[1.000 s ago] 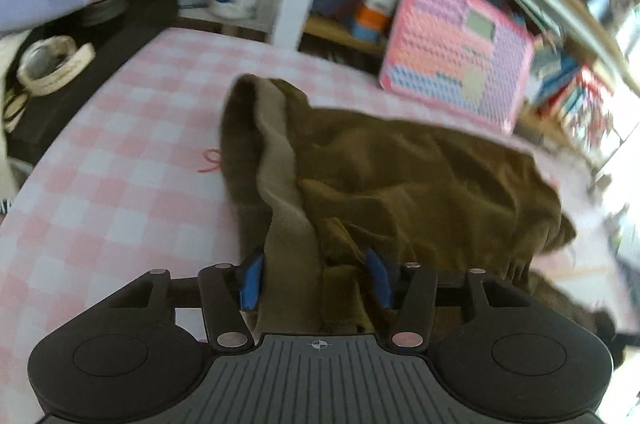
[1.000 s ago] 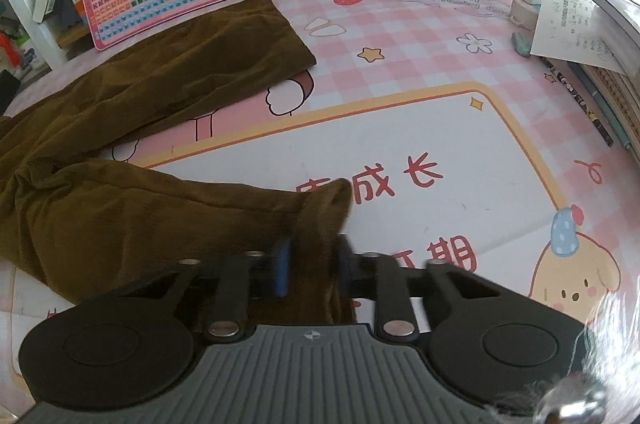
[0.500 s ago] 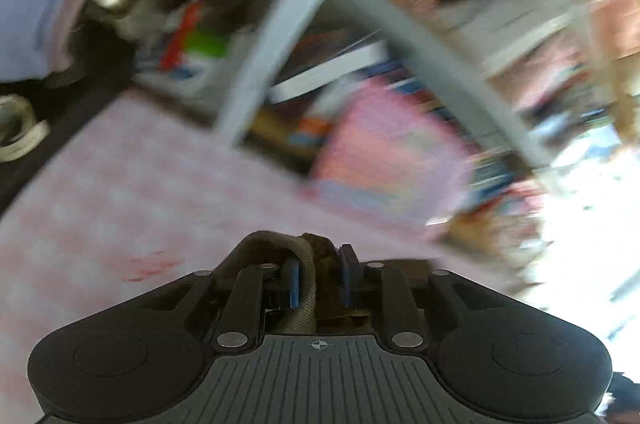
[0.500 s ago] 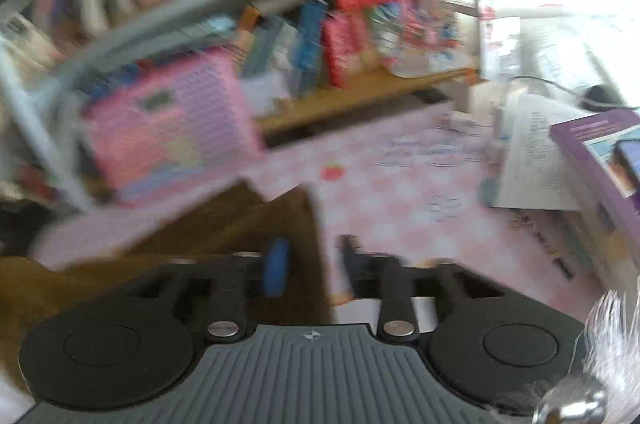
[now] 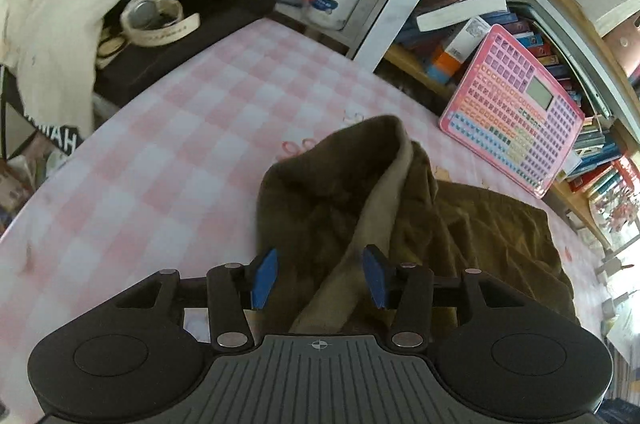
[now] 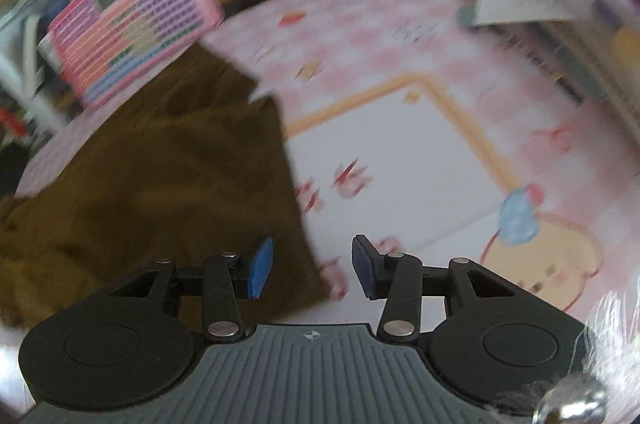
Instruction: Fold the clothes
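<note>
Both claws stand wide with nothing gripped: the left claw over a rumpled hump of brown corduroy trousers, the right claw above their flat, straight-edged leg. The trousers lie on the pink checked bench, near a pink keypad toy.

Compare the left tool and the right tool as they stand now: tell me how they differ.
The left tool has bunched brown garment cloth with a paler lining between its pads; the right tool sits over a flat edge of it, half above the pink mat. The left view is sharp, the right view blurred. Both are open, gripping nothing.
</note>
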Demonstrator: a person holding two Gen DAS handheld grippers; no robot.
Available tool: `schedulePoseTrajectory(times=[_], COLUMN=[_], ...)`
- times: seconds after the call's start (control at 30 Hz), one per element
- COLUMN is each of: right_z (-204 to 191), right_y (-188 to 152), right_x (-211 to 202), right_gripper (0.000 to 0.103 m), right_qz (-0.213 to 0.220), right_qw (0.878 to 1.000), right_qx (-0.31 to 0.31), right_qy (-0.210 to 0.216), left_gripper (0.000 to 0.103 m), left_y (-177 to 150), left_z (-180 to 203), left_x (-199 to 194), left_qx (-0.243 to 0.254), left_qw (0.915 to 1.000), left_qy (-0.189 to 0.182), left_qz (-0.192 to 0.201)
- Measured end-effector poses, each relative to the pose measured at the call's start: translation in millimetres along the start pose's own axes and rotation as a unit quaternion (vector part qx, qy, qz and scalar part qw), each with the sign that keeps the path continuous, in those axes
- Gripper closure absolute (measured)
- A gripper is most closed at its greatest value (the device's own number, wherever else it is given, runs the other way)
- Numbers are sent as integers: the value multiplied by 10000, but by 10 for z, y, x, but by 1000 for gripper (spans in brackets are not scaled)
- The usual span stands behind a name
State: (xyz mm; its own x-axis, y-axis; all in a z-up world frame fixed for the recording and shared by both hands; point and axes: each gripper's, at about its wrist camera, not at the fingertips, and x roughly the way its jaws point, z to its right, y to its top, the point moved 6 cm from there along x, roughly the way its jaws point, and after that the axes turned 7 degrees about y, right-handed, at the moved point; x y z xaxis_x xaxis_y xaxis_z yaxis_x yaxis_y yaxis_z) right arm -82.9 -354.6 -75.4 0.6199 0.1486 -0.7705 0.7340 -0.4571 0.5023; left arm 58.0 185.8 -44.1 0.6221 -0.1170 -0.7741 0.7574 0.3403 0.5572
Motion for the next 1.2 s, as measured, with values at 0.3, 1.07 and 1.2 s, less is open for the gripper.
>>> schedulePoseTrajectory(times=[0.3,1.07,1.2], right_z=[-236,-71,-132], right_y=[-127,188,355], right_x=[172,76,-88], right_gripper=[93,96,97], right_qz=[-163,166,548], right_qw=[9894,9886,9899], right_qx=[-1357,-1312,-1219], right_qy=[-502,-714,-473], left_gripper=[44,101,101], left_y=[-272,186,594], left_z=[185,834,1153], left_x=[-61,484,-102], left_qx=[125,723,693], left_qw=[9999,9959,9877], left_qy=[92,-465,-1002], left_qz=[-34,-279,984])
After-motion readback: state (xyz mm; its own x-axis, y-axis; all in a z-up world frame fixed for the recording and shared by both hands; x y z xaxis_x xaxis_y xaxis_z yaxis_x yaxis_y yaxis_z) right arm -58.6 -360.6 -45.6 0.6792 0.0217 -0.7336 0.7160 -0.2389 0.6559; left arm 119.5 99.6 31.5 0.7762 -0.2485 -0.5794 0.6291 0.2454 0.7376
